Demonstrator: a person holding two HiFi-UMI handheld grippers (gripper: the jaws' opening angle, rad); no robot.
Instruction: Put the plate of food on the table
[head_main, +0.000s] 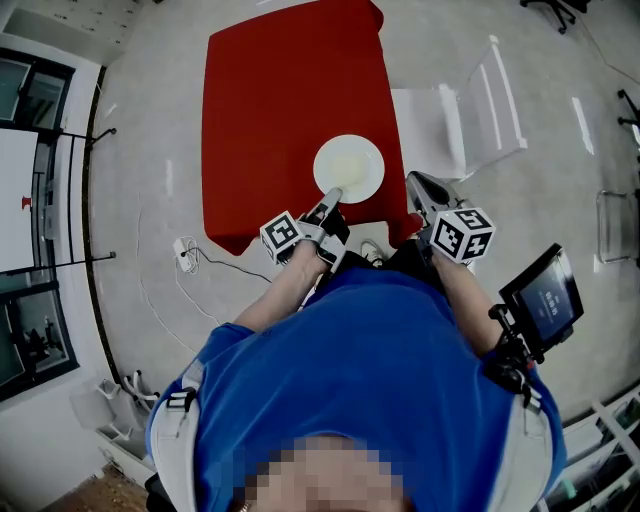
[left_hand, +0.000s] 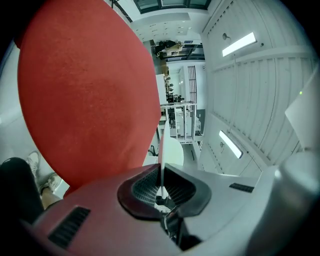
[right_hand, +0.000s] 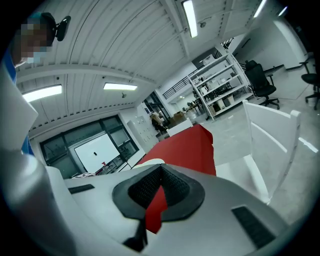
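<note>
A round white plate (head_main: 350, 166) with pale food on it is over the near right part of the red table (head_main: 270, 110). Whether it rests on the cloth or hangs just above it I cannot tell. My left gripper (head_main: 334, 194) is shut on the plate's near rim. In the left gripper view the plate (left_hand: 161, 147) shows edge-on as a thin white line pinched between the jaws of that gripper (left_hand: 161, 172), with the table (left_hand: 85, 90) to the left. My right gripper (head_main: 413, 182) is beside the table's right edge, off the plate, shut and holding nothing (right_hand: 160, 170).
A white chair (head_main: 480, 110) stands right of the table, also in the right gripper view (right_hand: 270, 135). A small screen (head_main: 545, 295) rides on the person's right arm. A cable and power strip (head_main: 186, 256) lie on the floor left of the table's near corner.
</note>
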